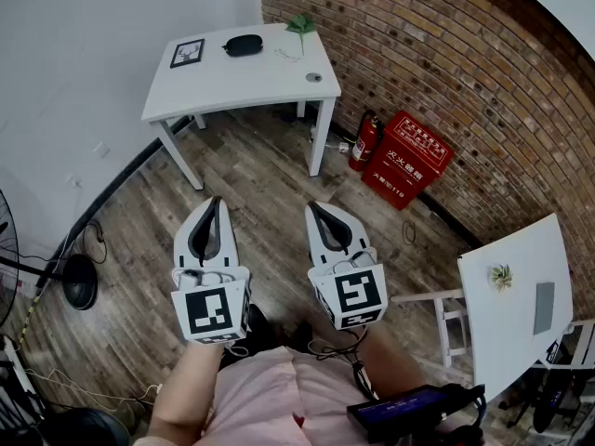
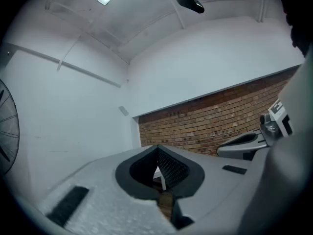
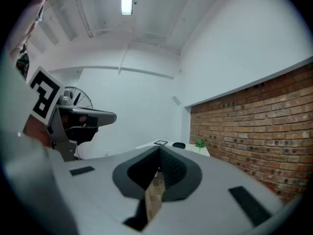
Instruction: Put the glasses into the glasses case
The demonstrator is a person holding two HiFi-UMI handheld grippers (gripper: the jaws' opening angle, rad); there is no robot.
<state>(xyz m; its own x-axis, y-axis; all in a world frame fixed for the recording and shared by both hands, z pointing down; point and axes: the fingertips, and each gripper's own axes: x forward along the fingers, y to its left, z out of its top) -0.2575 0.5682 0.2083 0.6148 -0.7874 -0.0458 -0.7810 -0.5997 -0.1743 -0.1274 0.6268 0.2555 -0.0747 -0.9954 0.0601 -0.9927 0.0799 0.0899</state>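
The white rectangular worktop (image 1: 251, 86) stands in the corner by the red brick wall (image 1: 437, 54), well apart from the person. The left tool (image 1: 217, 201) and the right tool (image 1: 313, 207) are held level above the wood-plank floor (image 1: 270, 179). Each has its jaws fully together with nothing between them. On the worktop lies the dark oval glasses case (image 1: 243, 45), apparently closed. Just beside it, toward the green leaf sprig (image 1: 300, 24), a faint outline is probably the thin-framed glasses (image 1: 284, 54). Likely hazards: arriving with the jaws unopened would shove the glasses across the smooth top. Pinching a lens or a thin arm may bend the frame. An unsteadied case could skid when pried open.
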